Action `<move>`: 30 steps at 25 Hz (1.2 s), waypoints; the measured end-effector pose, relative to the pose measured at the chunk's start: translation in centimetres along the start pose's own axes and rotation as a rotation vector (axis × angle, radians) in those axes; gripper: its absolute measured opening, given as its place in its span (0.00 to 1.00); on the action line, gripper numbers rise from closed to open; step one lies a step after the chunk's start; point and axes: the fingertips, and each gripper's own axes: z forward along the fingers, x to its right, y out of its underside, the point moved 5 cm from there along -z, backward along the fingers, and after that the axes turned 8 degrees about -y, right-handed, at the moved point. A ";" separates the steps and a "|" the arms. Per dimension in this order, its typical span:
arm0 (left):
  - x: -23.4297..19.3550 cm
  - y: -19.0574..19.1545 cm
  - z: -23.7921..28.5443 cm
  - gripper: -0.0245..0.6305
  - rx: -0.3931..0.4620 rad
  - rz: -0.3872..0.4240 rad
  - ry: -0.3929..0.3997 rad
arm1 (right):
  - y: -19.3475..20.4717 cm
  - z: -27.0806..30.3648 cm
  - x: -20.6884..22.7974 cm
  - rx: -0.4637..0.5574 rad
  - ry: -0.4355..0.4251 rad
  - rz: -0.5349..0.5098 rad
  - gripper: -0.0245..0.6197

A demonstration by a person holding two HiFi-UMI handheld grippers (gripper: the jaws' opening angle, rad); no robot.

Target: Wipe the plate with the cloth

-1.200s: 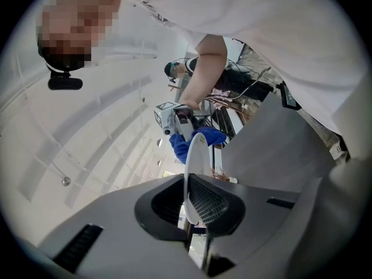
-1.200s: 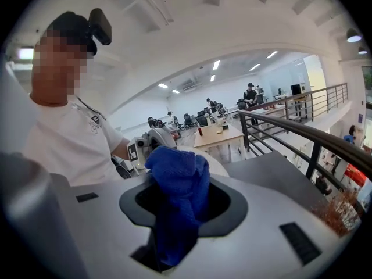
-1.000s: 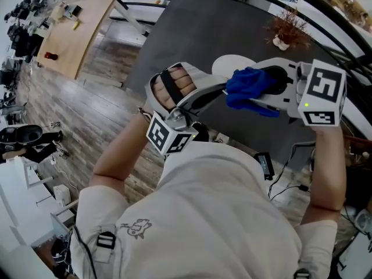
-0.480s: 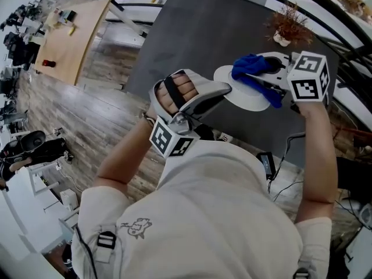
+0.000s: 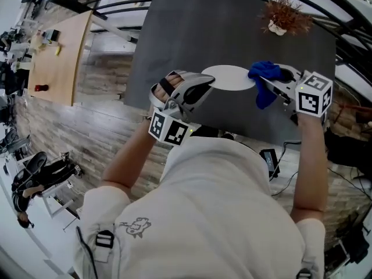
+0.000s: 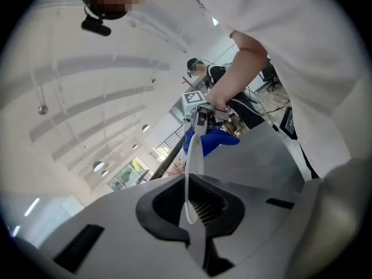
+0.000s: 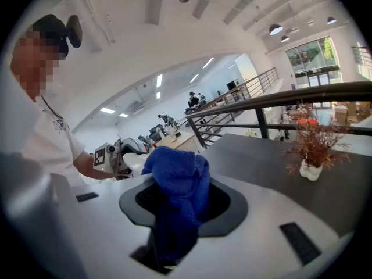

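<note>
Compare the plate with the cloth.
The white plate is rigid, flat and round; the blue cloth is soft and bunched. The left gripper is shut on the plate's rim; the right gripper is shut on the cloth. Both are held over the dark table.

It was an open-plan lab or workshop: a dark bench (image 5: 232, 34) beside black railings (image 7: 302, 95), a plank floor (image 5: 75, 127), a wooden bench (image 5: 58, 57) strewn with gear, round ceiling lights (image 7: 276, 29), and people (image 7: 192, 99) standing at distant stations.
</note>
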 end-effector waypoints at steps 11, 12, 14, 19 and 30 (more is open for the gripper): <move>0.8 15.1 2.7 0.06 -0.217 -0.662 0.098 | 7.7 2.3 2.4 0.171 0.342 0.276 0.25; 1.0 16.6 2.9 0.07 -0.246 -0.736 0.100 | 7.9 2.6 2.4 0.175 0.354 0.280 0.25; 1.6 19.2 3.4 0.07 -0.300 -0.900 0.115 | 8.4 3.1 2.5 0.181 0.375 0.285 0.25; 4.8 24.7 4.4 0.07 -0.411 -1.318 0.170 | 9.1 3.6 3.0 0.215 0.421 0.293 0.25; 11.0 30.1 7.6 0.07 -0.573 -1.795 0.259 | 10.8 6.1 7.1 0.240 0.419 0.338 0.25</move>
